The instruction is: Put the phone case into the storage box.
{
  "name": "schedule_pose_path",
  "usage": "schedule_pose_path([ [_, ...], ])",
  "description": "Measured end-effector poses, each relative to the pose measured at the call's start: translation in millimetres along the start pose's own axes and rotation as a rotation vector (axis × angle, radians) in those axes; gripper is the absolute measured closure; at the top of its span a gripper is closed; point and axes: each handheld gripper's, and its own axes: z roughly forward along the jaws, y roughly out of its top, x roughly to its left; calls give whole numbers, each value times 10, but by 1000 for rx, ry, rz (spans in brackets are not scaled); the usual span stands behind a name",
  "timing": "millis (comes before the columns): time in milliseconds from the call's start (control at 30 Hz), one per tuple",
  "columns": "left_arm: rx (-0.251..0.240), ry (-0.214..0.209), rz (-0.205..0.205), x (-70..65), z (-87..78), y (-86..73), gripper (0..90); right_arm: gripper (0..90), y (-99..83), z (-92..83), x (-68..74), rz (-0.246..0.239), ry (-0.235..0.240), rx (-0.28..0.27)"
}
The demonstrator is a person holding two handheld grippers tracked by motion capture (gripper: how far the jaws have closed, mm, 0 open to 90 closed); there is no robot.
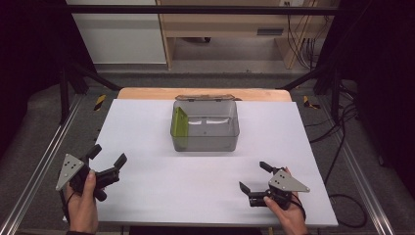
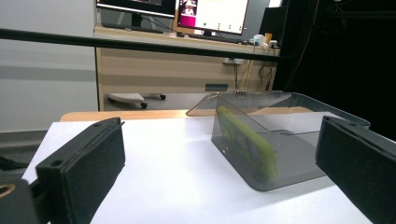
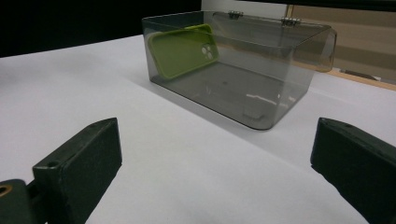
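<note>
A lab test bay, by every sign: white table (image 1: pixel 147 196) boxed in by black frame bars (image 1: pixel 205 9) and aluminium rails (image 1: pixel 39 166) on grey carpet; loose cables (image 1: pixel 342 122) down the right side. Beyond, a wooden desk (image 2: pixel 154 65) with lit monitors (image 2: pixel 212 14) and dangling wires (image 2: pixel 261 74).

One clear box (image 1: pixel 206 139), one green phone case (image 1: pixel 179 128), two grippers, one white table (image 1: pixel 147 186)
</note>
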Motion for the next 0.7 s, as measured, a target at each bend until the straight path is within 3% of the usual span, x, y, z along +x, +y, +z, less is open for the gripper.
schedule_pose_path([
  [700,17,-15,26,-28,-121,-180,12,22,-5,2,-2,-4,-5,7],
])
